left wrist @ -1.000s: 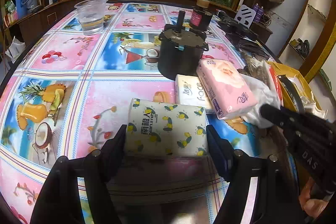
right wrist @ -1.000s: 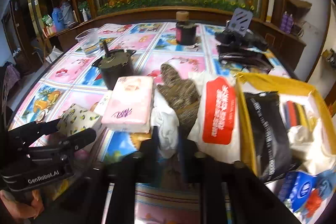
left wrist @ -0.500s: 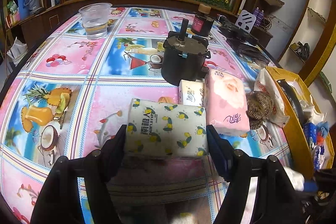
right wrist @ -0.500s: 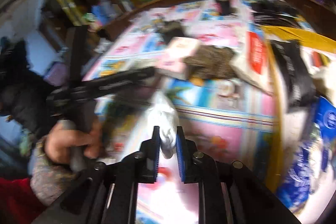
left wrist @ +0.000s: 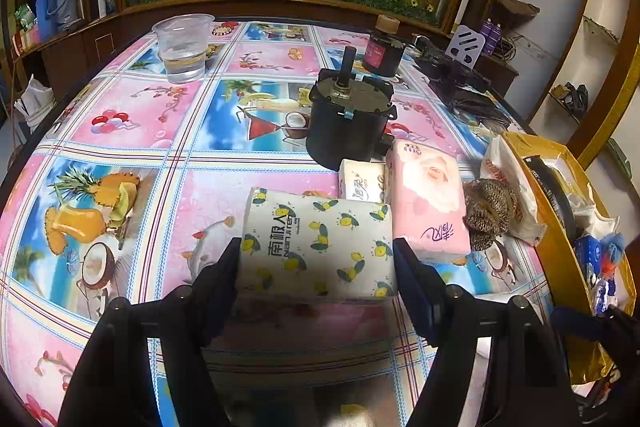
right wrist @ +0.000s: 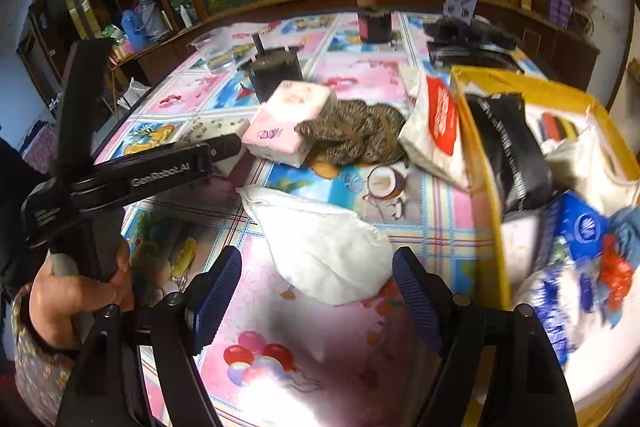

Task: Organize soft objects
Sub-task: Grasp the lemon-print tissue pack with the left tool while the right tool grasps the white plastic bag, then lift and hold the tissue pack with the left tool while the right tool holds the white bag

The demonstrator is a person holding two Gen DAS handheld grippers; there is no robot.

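The left gripper [left wrist: 316, 259] is clenching a rectangular white tissue pack printed with lemons [left wrist: 318, 241] between its pads. The right gripper [right wrist: 318, 289] is spreading its jaws wide, pads apart from the crumpled white cloth [right wrist: 320, 251] lying between them.

The right gripper [right wrist: 318, 291] is opening its blue fingers [right wrist: 416, 295], and a soft white cloth [right wrist: 324, 247] lies on the worktop [right wrist: 320, 359] between them, not squeezed. Behind it sit a pink tissue pack [right wrist: 286, 123], a brown knitted glove [right wrist: 356, 135] and a yellow box [right wrist: 480, 155] full of things. A hand [right wrist: 76, 295] holds the left gripper [right wrist: 132, 175] at the left.
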